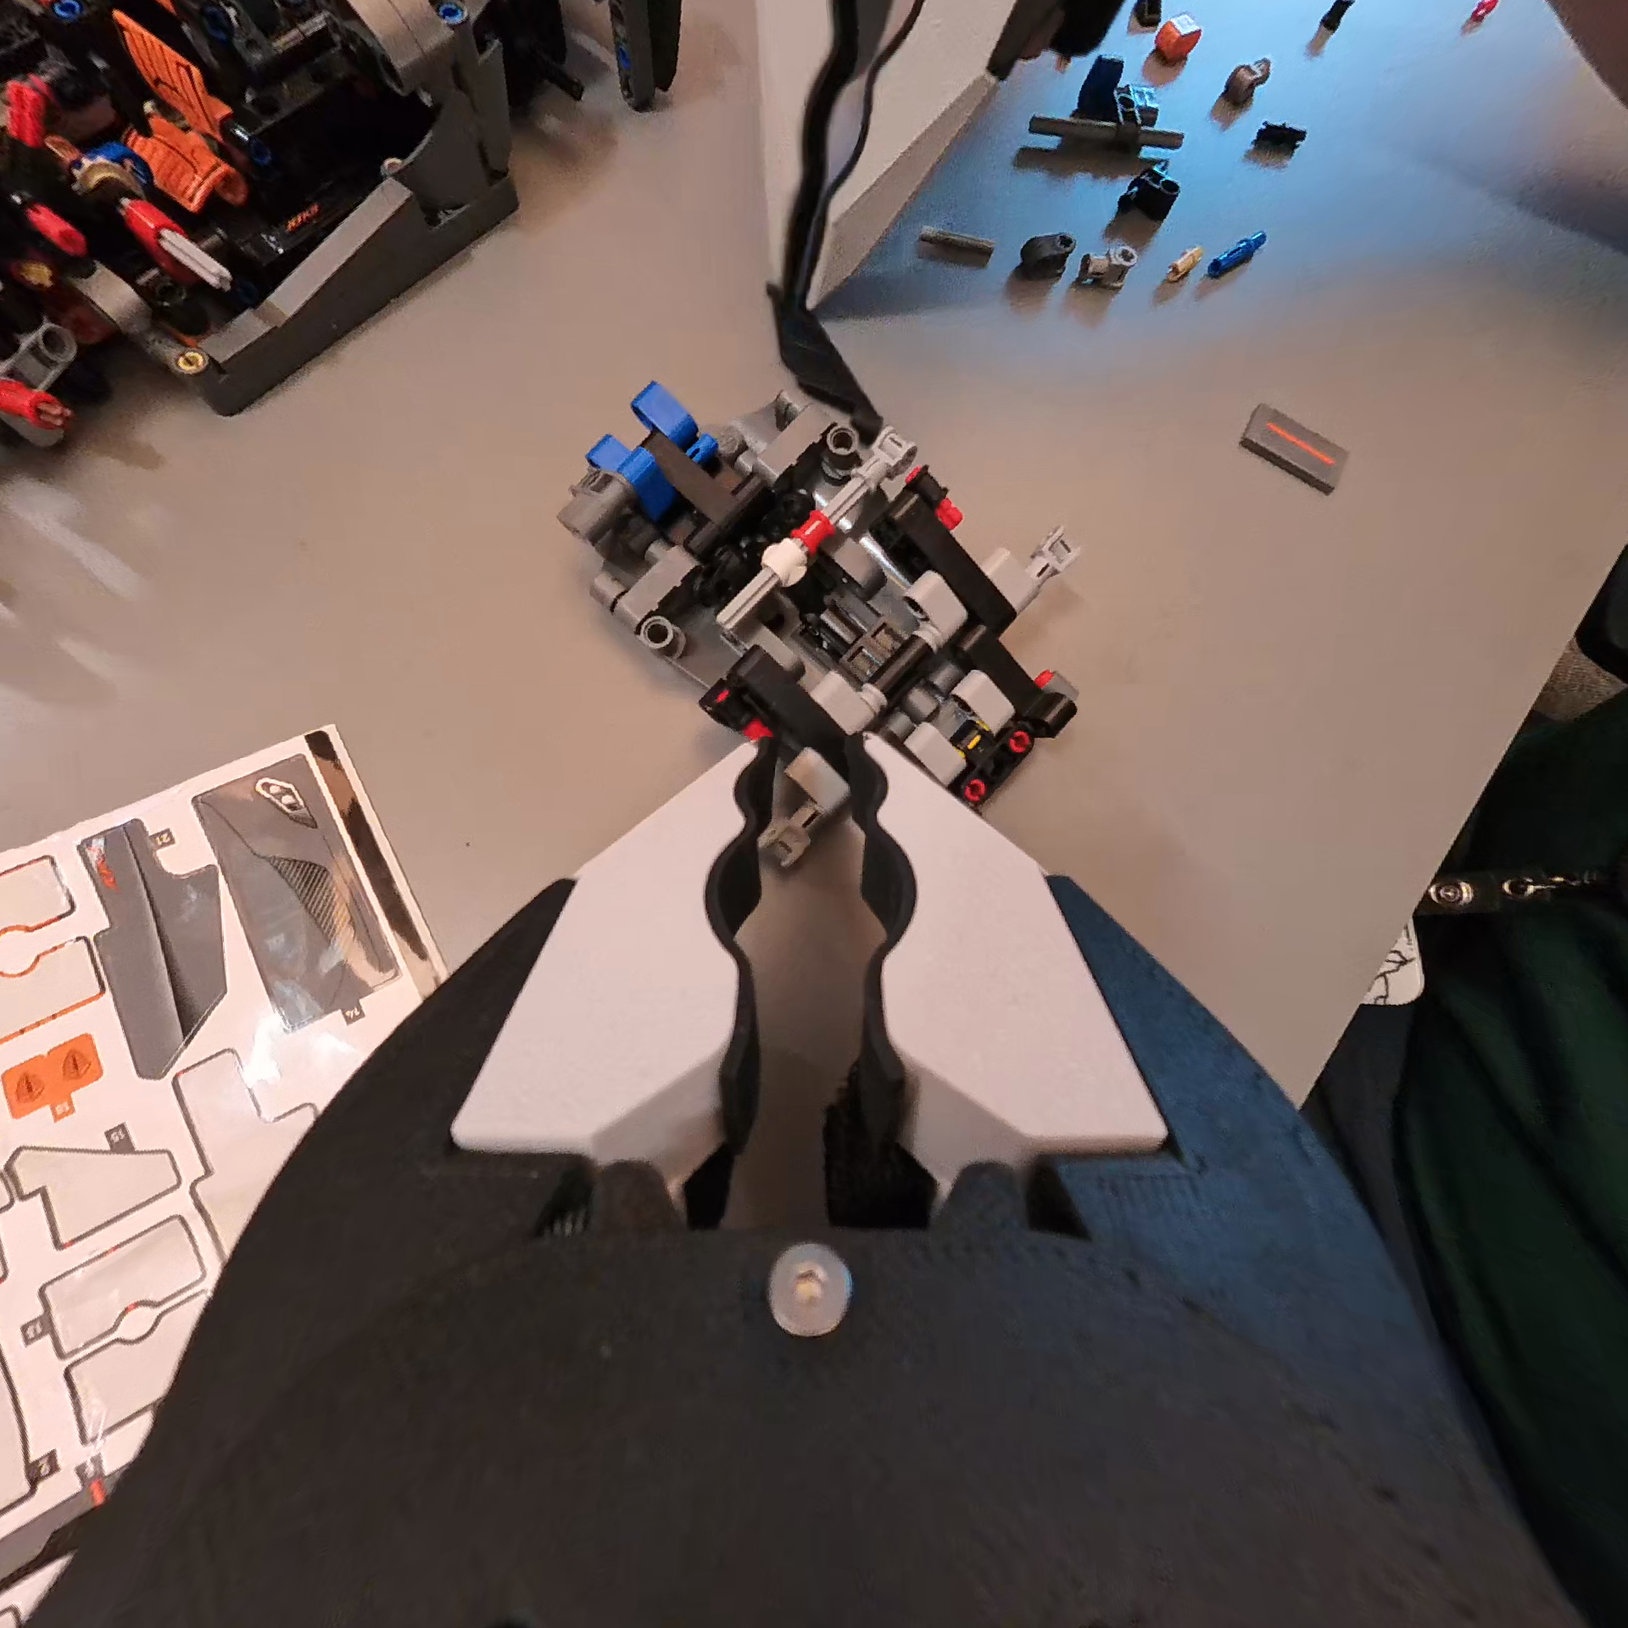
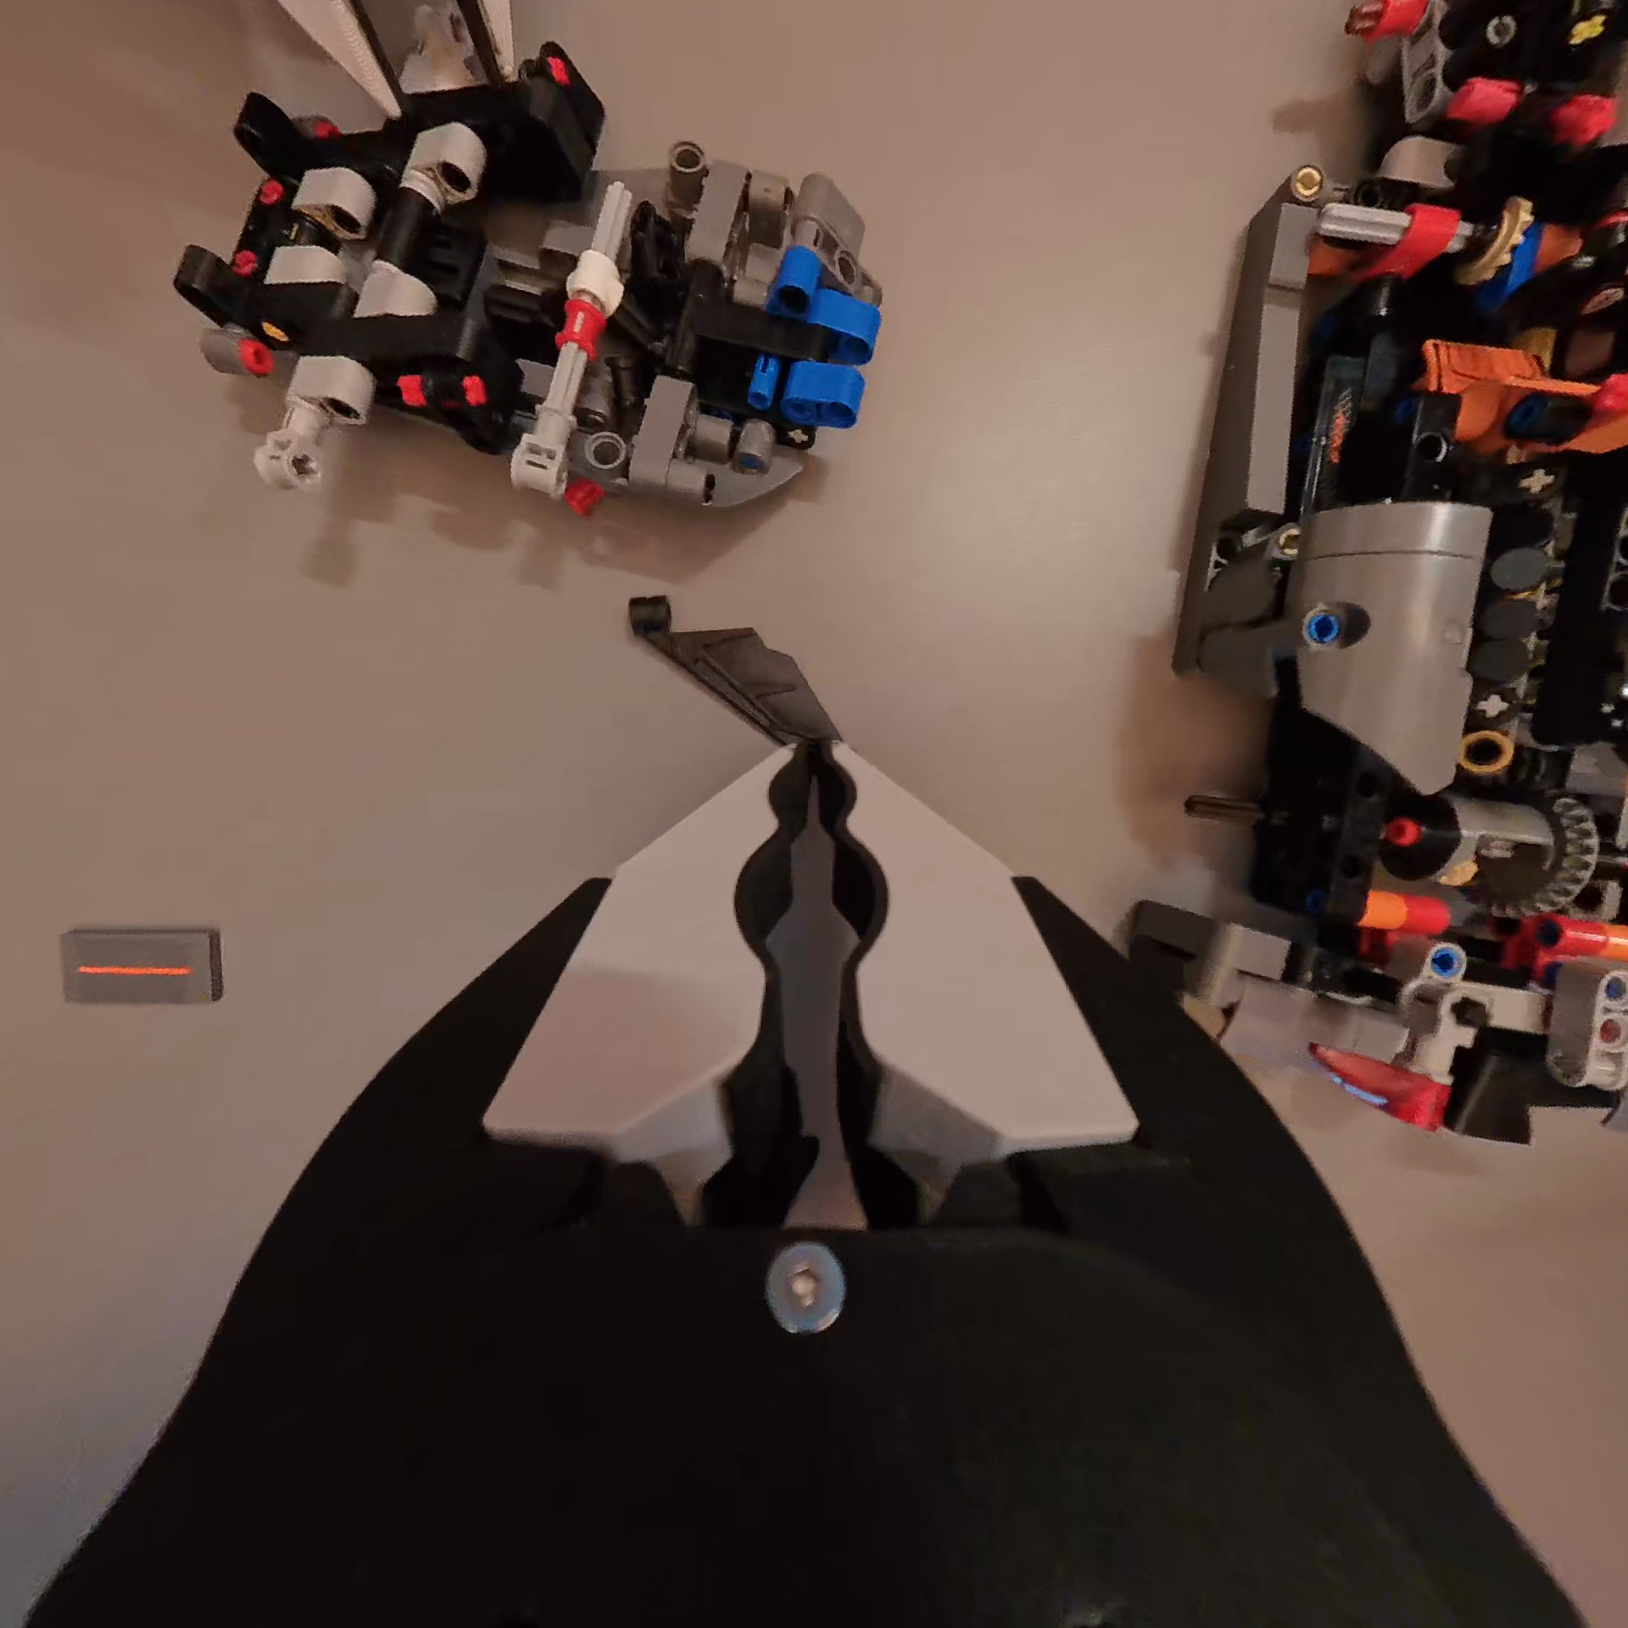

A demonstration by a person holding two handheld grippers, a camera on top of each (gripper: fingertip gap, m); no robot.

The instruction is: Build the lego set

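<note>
A small grey, black and blue Lego sub-assembly [image 1: 819, 573] lies on the grey table; it also shows in the right wrist view [image 2: 529, 326]. My left gripper [image 1: 810, 762] is shut on its near end, around a black beam and a grey connector. In the right wrist view, the left gripper [image 2: 440, 84] comes in from the top edge. My right gripper [image 2: 815, 749] is shut on a black wing-shaped panel [image 2: 736, 669], held just short of the sub-assembly. In the left wrist view the panel [image 1: 824, 366] touches or nearly touches the sub-assembly's far end.
A large partly built model [image 1: 176, 176] stands at the far left, and on the right in the right wrist view [image 2: 1454, 529]. A dark grey tile with an orange line [image 1: 1295, 447] lies apart. Loose small parts [image 1: 1128, 132] lie beyond. A sticker sheet [image 1: 176, 1013] lies near left. The table edge and a person in green [image 1: 1542, 1101] are right. The left gripper's tips are roughly 15 cm from the right gripper's.
</note>
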